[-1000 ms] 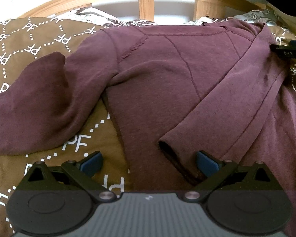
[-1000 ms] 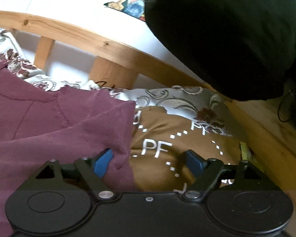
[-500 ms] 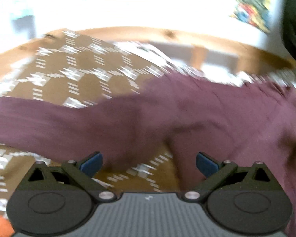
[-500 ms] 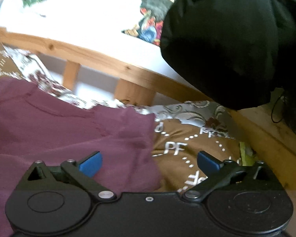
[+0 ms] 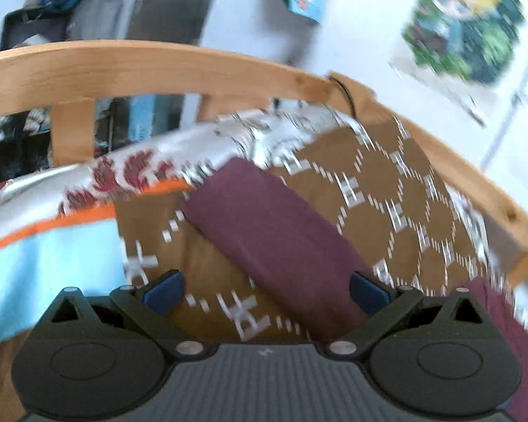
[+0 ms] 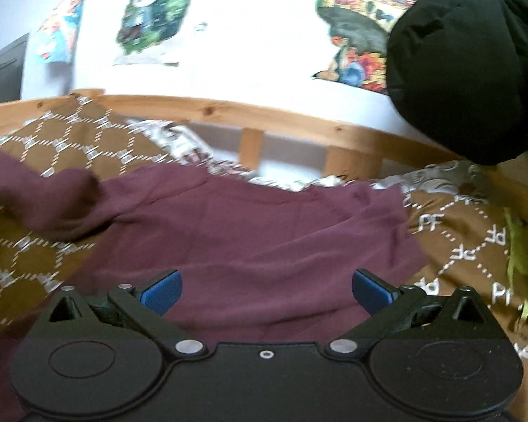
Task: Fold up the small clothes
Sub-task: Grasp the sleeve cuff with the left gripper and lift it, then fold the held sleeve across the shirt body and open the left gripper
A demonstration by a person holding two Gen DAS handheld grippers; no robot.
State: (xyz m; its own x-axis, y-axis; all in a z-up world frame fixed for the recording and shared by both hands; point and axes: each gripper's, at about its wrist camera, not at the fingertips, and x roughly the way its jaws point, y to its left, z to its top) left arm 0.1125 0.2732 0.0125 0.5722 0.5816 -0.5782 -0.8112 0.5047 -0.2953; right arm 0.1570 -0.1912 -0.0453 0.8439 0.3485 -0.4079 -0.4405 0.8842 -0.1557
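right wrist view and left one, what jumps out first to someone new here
A maroon top lies spread over a brown patterned blanket on a wooden-framed bed. One sleeve stretches out between the left gripper's open blue fingers. A bulky black garment hangs at upper right of the right wrist view.

A curved pale pine bed rail (image 6: 264, 112) is running below a bright white wall (image 6: 246, 35), where colourful cartoon posters (image 6: 148, 14) are hanging above it.

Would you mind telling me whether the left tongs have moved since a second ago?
Yes. The left tongs swung leftward, from the shirt's body to its outstretched sleeve, nearer the bed frame's corner.
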